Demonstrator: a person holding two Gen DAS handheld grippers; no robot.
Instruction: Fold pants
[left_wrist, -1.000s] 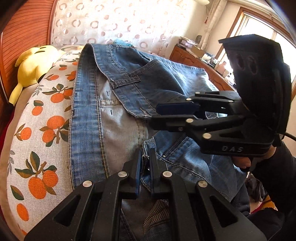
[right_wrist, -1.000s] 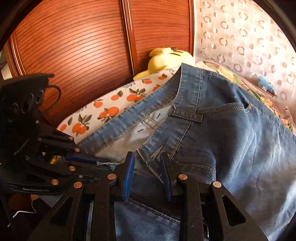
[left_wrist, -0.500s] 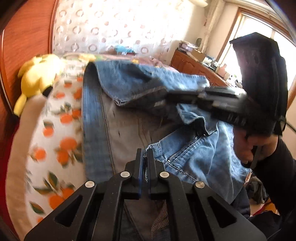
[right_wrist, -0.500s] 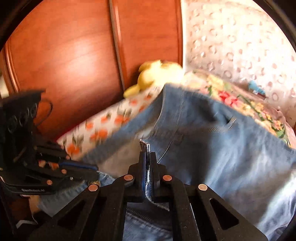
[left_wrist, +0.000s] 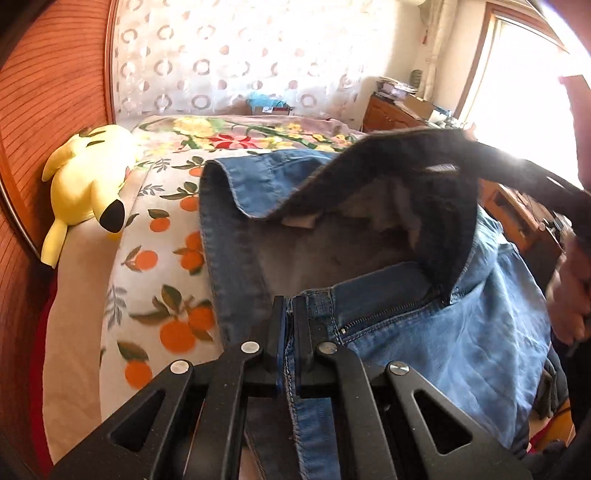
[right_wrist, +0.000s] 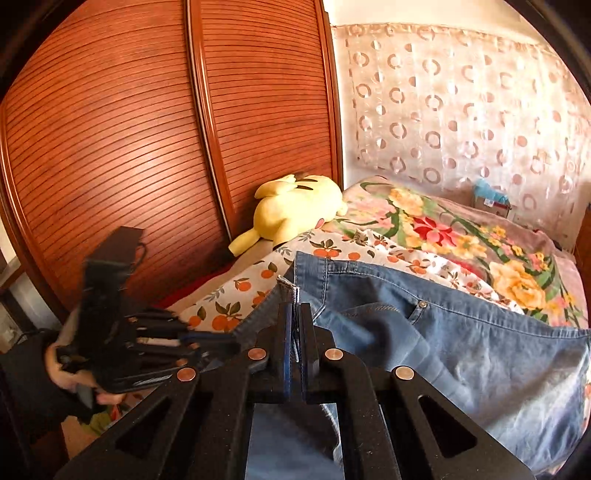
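Observation:
Blue denim pants (left_wrist: 461, 332) lie across the bed, waist end toward me and lifted open. My left gripper (left_wrist: 290, 306) is shut on the waistband edge beside the zipper fly (left_wrist: 384, 314). The other side of the waistband (left_wrist: 388, 155) is raised high at the right, shadowed against the window. In the right wrist view my right gripper (right_wrist: 295, 314) is shut on that waistband corner (right_wrist: 290, 290), and the pants (right_wrist: 461, 332) trail away to the right. The left gripper (right_wrist: 207, 338), blurred, shows at the lower left with denim in it.
A yellow plush toy (left_wrist: 88, 177) lies at the bed's left by the slatted wooden wardrobe (right_wrist: 147, 147). An orange-print sheet (left_wrist: 159, 266) and a floral blanket (right_wrist: 461, 236) cover the bed. A wooden dresser (left_wrist: 399, 110) stands under the window. A person's hand (left_wrist: 569, 291) is at the right.
The right gripper closed on the waistband and rose, lifting that side. The left gripper kept its grip and pulled away sideways, spreading the waist open.

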